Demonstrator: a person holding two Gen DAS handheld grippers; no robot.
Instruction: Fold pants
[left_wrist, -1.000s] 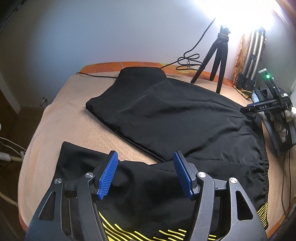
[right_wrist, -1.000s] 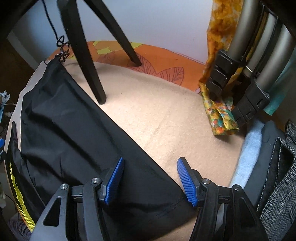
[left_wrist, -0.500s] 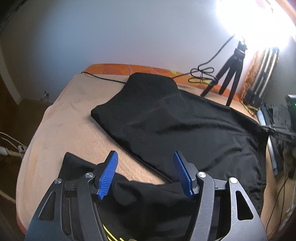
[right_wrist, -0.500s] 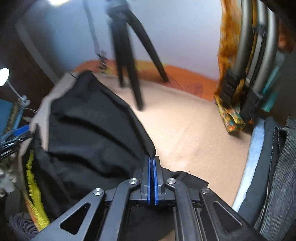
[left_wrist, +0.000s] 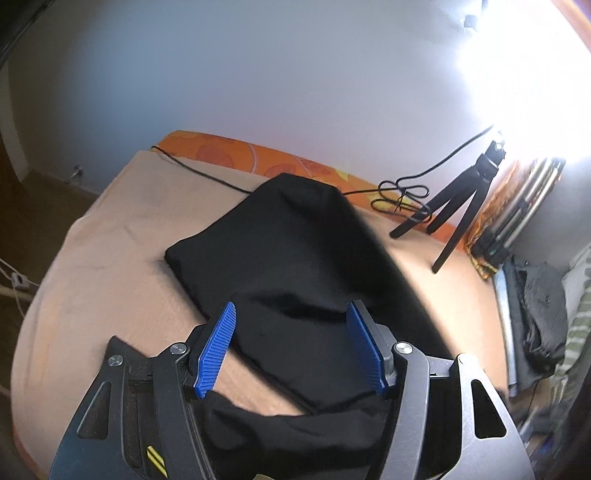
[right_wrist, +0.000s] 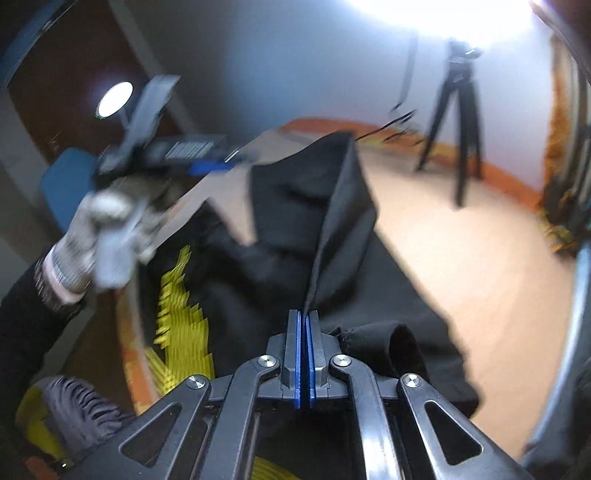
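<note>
right tool (right_wrist: 303, 325) clamped shut on pants (right_wrist: 295, 229) edge, lifted it off bed (right_wrist: 461, 236) since a second ago | left tool (left_wrist: 291, 347) wide, holding nothing | fold started

The black pants (left_wrist: 295, 258) lie spread on a bed's peach blanket, one leg reaching toward the far edge. A seam edge (right_wrist: 325, 236) is lifted into a taut ridge. Yellow stripes (right_wrist: 177, 295) (blurred here) mark the near left part.
</note>
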